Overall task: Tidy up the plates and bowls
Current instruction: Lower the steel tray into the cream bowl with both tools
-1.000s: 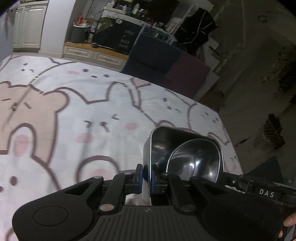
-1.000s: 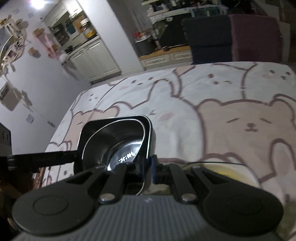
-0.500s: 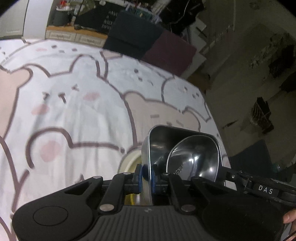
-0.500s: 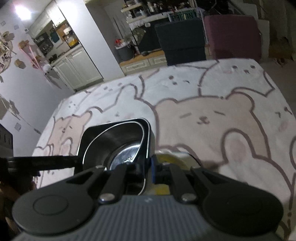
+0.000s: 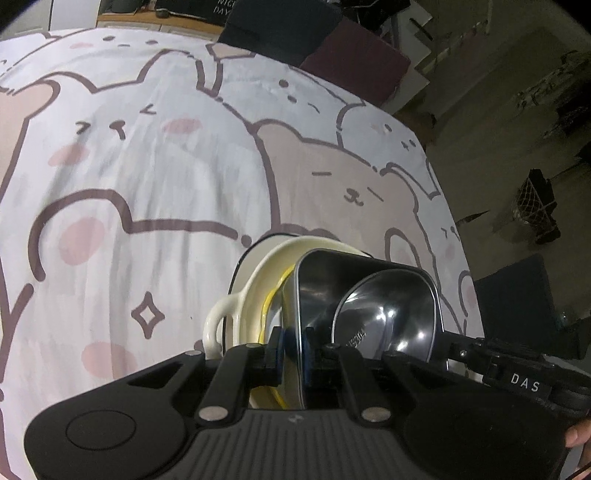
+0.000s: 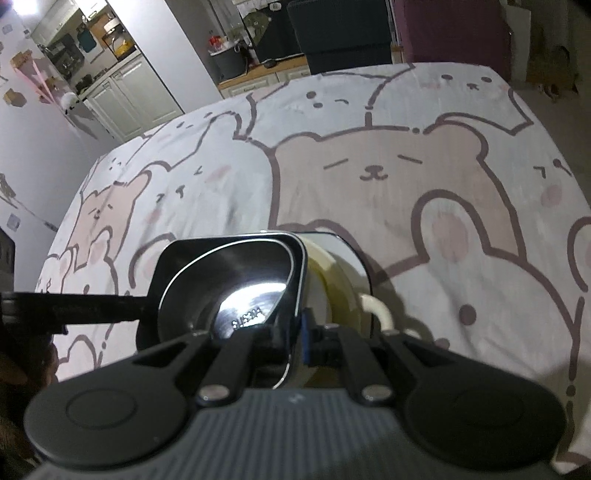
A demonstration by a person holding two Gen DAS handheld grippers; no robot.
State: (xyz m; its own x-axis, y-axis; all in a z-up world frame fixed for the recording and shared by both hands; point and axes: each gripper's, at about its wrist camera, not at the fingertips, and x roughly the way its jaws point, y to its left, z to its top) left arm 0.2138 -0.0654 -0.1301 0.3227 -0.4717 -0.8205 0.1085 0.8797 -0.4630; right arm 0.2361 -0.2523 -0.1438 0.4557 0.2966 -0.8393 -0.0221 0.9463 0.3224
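Note:
A square steel bowl hangs between both grippers, just above a cream dish with loop handles and a yellow inside. My left gripper is shut on the bowl's left rim. In the right wrist view the same steel bowl covers the left part of the cream dish, and my right gripper is shut on the bowl's right rim. The opposite gripper's black arm reaches in from the side. Whether the bowl touches the dish is hidden.
A bear-print tablecloth covers the table. Its edge runs close to the right of the dish, with dark floor beyond. Two dark chairs stand at the far end, and white cabinets are behind.
Both grippers have carried the steel bowl down and across the table. The cream dish, barely seen before, now lies directly under the bowl.

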